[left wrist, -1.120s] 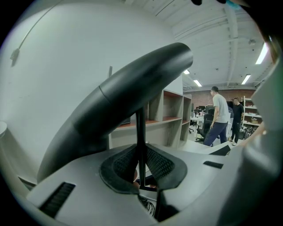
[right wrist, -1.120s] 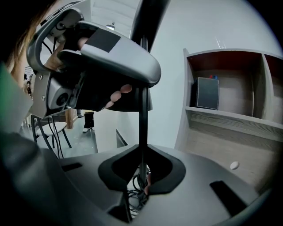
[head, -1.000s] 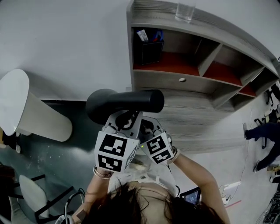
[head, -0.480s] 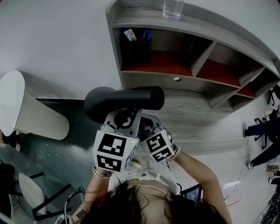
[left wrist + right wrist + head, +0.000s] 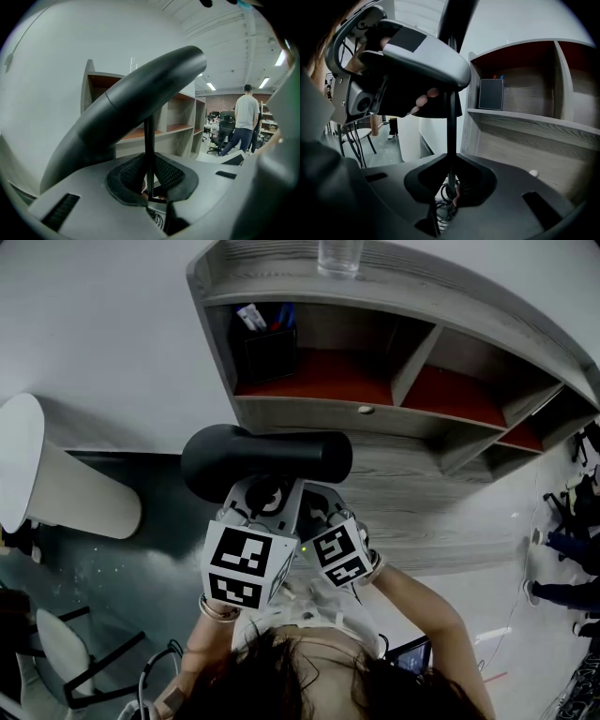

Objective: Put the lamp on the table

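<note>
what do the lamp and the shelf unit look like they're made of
Lamp: smooth matte black with a dull, even sheen and no grain; painted metal or plastic, can't tell which.
Shelf unit: grey streaky grain lines suggest wood or wood-look laminate; the shelf floors look reddish-brown.

head view looks steeply down; both gripper views, close in, share the lamp (image 5: 267, 457).

This is an open-plan office, shown by a wood-grain desk (image 5: 441, 512) topped with cubby shelves (image 5: 412, 357) holding a black pen pot (image 5: 267, 348), a swivel chair (image 5: 227, 126) at further workstations, ceiling strip lights (image 5: 264, 83), and a person (image 5: 245, 117) standing among them.
</note>
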Demonstrator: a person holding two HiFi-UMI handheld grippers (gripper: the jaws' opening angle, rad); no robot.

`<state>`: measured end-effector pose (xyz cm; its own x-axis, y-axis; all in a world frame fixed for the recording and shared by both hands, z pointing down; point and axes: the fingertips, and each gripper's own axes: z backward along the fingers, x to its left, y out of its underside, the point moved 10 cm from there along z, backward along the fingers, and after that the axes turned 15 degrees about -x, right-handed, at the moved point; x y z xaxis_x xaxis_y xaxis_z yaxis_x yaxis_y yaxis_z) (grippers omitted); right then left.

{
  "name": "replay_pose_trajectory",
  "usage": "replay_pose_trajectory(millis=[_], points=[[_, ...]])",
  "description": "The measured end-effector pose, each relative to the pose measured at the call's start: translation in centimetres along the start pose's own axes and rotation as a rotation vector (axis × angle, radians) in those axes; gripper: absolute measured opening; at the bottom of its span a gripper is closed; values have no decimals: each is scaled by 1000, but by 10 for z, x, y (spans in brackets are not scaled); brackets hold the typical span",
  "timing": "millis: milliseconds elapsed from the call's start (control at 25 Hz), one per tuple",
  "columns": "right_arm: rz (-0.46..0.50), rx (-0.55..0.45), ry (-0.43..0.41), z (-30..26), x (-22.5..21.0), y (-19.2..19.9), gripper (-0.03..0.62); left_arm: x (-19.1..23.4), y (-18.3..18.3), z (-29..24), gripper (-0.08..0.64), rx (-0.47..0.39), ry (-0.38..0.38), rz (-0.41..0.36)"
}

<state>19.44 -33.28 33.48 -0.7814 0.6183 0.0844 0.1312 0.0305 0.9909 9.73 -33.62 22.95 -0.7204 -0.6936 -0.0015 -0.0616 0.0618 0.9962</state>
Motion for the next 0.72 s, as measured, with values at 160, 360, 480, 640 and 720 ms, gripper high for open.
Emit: replay_pose_trajectory(millis=[160, 360, 480, 640, 720], points=[[-3, 1, -1, 9, -15, 5, 58, -11, 1, -14, 55, 7, -1, 3], [-2, 5, -3, 19, -33, 9, 58, -24, 1, -31, 55, 15, -4, 4], [-1, 4, -4, 23, -43, 12, 58, -30, 1, -40, 55, 17, -8, 2], [-1, 2, -8, 27, -55, 15, 58, -36, 1, -51, 55, 17, -12, -1], [-2, 1, -11, 28, -59, 16, 58, -39, 2, -55, 55, 19, -15, -2]])
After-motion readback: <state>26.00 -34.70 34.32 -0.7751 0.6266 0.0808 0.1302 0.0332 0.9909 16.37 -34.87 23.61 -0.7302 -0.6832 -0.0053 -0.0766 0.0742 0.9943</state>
